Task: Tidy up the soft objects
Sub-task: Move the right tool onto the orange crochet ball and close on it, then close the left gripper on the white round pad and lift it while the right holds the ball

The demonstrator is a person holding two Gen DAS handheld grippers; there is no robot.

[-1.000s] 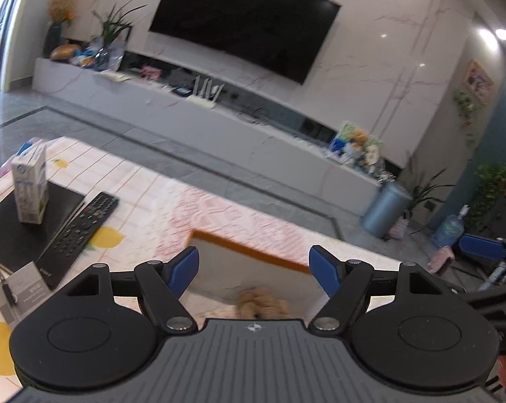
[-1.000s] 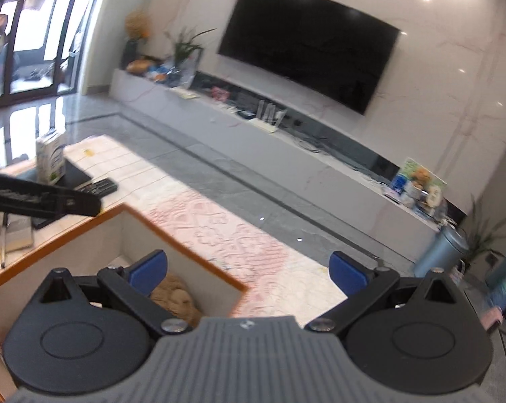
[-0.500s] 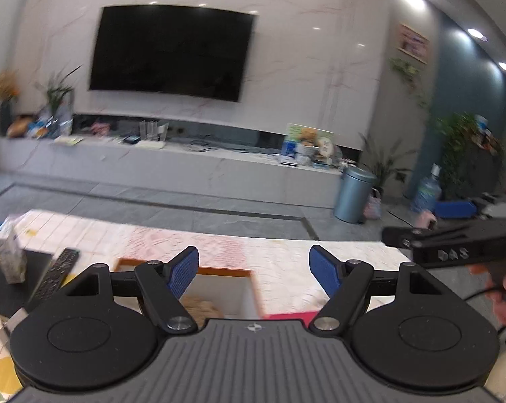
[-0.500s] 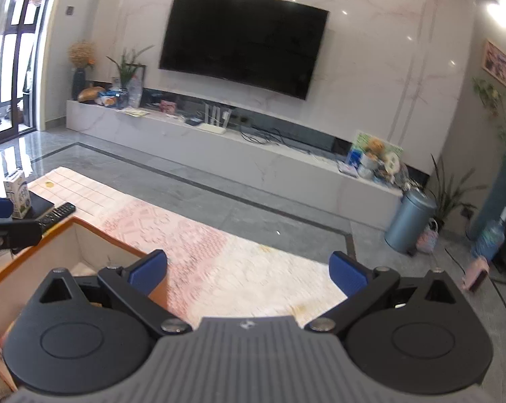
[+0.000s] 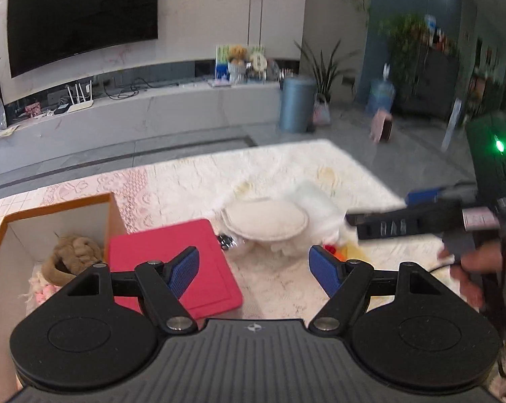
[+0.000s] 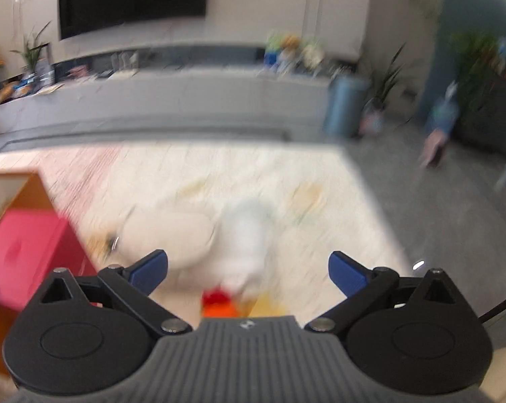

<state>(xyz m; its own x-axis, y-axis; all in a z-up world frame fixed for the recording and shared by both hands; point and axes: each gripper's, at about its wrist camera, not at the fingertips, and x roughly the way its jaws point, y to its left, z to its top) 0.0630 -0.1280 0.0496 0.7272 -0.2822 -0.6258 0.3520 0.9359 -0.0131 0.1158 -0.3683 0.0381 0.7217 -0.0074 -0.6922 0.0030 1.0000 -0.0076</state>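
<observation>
Counts: two grippers, one open box, one red pad, one pale round cushion, one white fluffy piece behind it, one brown knotted plush.
Left gripper (image 5: pixel 254 270): jaws spread wide, nothing between the blue ribbed pads; it hangs above the table with the red pad under its left finger and bare lace cloth under the gap.
Right gripper (image 6: pixel 248 270): jaws released and wide apart, gripping nothing; its view is smeared by motion. From the left wrist camera it shows as a black body reaching in from the right toward the white pile, held by a hand (image 5: pixel 471 268).
Box (image 5: pixel 113 213): orange outside, plain white inside, square-cornered, open at the top, standing at the left of the table.
Brown plush (image 5: pixel 73 258): thick twisted rope-like loops, lying inside the box on something pale and fringed with a bit of pink.
Red pad (image 5: pixel 179 262): flat, smooth, rounded corners, lying just beside the box on its right.
Round cushion (image 5: pixel 266 220): cream, flat disc with a stitched rim, fabric-covered, on the table right of the red pad, resting against the fluffy piece.
Fluffy piece (image 5: pixel 320 208): white, shaggy, shapeless; small red and orange bits show at its near edge, too blurred to name.
Table cover (image 5: pixel 192 181): cream lace pattern, pinker toward the left.
</observation>
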